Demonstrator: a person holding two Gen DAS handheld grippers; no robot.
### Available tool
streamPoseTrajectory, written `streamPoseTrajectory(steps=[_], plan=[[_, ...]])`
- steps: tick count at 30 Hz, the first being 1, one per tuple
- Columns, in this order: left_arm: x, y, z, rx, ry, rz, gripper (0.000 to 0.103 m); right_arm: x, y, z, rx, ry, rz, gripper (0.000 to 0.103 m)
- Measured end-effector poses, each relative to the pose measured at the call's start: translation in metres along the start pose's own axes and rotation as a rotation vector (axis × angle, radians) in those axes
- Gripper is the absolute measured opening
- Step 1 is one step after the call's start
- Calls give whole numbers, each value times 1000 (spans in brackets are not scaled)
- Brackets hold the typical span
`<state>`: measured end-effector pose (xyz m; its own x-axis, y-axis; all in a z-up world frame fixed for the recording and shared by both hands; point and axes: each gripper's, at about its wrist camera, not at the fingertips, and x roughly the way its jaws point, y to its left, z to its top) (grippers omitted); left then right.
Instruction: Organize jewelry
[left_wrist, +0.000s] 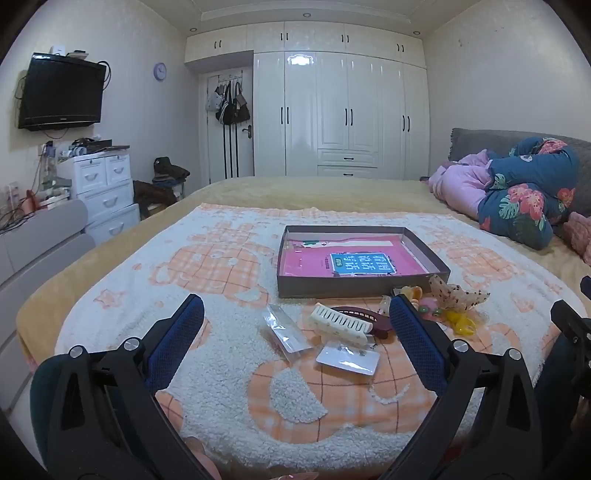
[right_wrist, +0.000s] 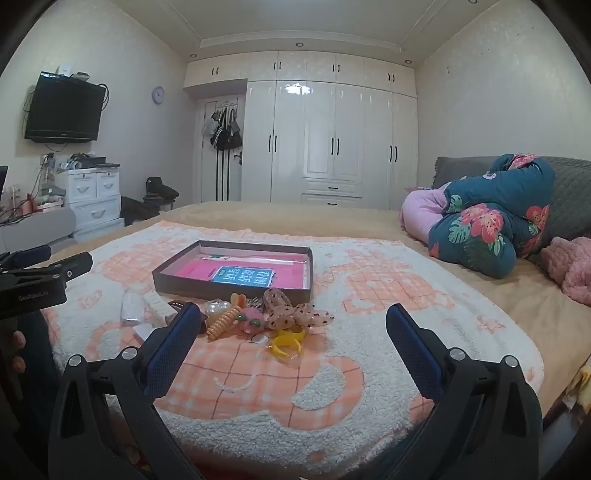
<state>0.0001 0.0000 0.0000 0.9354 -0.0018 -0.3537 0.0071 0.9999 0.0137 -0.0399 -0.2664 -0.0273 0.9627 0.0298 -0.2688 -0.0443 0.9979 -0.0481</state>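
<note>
A shallow grey box (left_wrist: 364, 288) (right_wrist: 229, 290) with a pink and blue booklet inside lies on the white and orange blanket (left_wrist: 229, 362). In front of it is a loose heap: a white comb clip (left_wrist: 341, 325), a dark red clip (left_wrist: 365, 317), a clear packet (left_wrist: 286, 330), a white card (left_wrist: 349, 358), a dotted bow (right_wrist: 291, 314), an orange spiral clip (right_wrist: 223, 321) and a yellow ring (right_wrist: 284, 343). My left gripper (left_wrist: 297, 310) is open, nothing between its fingers, hovering short of the comb clip. My right gripper (right_wrist: 293, 317) is open and empty, just short of the bow.
The blanket covers a tan bedspread (left_wrist: 295, 192). Folded floral and pink bedding (right_wrist: 480, 229) lies at the right by a grey headboard. White wardrobes (left_wrist: 343, 110) fill the back wall; a drawer unit (left_wrist: 103, 184) and a wall television (left_wrist: 61, 92) stand left.
</note>
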Motion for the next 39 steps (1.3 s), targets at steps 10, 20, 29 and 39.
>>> streamPoseTrajectory(steps=[10,20,29,39], plan=[[-1,2,0,-1,2,-1,92,2,0,-2,2,13,11,98],[0,-7,-2,-1,-2,-3,92,5,-5,-1,5,14,21,98],[3,-5,-1,4,2,-7,92,3,-2,-1,6,13,25,98],[3,-5,-1,3,1,-7,92,4,-3,-1,6,11,26,98]])
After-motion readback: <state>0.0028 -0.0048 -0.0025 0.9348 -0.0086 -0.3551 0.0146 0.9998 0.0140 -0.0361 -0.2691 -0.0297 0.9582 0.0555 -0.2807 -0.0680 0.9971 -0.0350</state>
